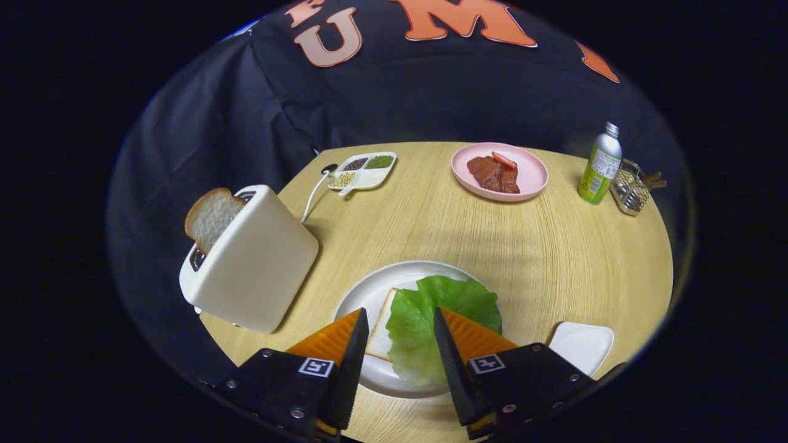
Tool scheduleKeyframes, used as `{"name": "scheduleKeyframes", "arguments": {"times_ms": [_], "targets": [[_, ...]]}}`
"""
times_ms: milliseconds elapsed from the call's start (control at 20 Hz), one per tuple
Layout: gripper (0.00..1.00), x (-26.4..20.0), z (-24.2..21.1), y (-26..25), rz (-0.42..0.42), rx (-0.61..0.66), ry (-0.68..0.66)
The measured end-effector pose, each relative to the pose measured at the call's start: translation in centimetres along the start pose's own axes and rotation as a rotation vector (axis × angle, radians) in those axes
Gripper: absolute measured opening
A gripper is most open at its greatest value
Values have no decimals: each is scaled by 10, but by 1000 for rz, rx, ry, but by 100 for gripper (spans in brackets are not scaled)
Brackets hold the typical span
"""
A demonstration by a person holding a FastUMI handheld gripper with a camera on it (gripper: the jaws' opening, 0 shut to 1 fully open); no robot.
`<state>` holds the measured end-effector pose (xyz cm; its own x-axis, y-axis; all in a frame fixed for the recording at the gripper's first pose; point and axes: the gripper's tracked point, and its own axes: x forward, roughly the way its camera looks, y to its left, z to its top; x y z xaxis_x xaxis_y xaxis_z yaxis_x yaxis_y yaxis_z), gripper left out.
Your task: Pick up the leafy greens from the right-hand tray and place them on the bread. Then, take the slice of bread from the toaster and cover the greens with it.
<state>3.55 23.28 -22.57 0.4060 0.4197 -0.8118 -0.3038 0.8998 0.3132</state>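
Crinkled green lettuce leaf (pixel 440 320): we find it lying on the pale bread slice (pixel 383 332) on the round white plate (pixel 363 295), between the tool's fingers. Tool (pixel 401 332): fingers apart, holding nothing. Second bread slice (pixel 212 216): upright in the cream toaster (pixel 252 261) beside the plate, not yet taken. Risk, as we judge it: a shallow pinch may drop the slice, or tug the toaster. Small white tray (pixel 582 344) sits bare. Pale wood-grain tabletop (pixel 431 227), black cloth wall beyond.
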Motion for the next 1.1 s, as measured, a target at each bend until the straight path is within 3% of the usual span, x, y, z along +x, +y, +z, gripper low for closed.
{"name": "scheduleKeyframes", "arguments": {"times_ms": [200,350,850,1100], "targets": [[81,-17,23,44,11,-51,-8],[88,-27,38,88,40,-53,24],[89,-46,107,232,145,-157,15],[89,-11,103,251,117,-136,103]]}}
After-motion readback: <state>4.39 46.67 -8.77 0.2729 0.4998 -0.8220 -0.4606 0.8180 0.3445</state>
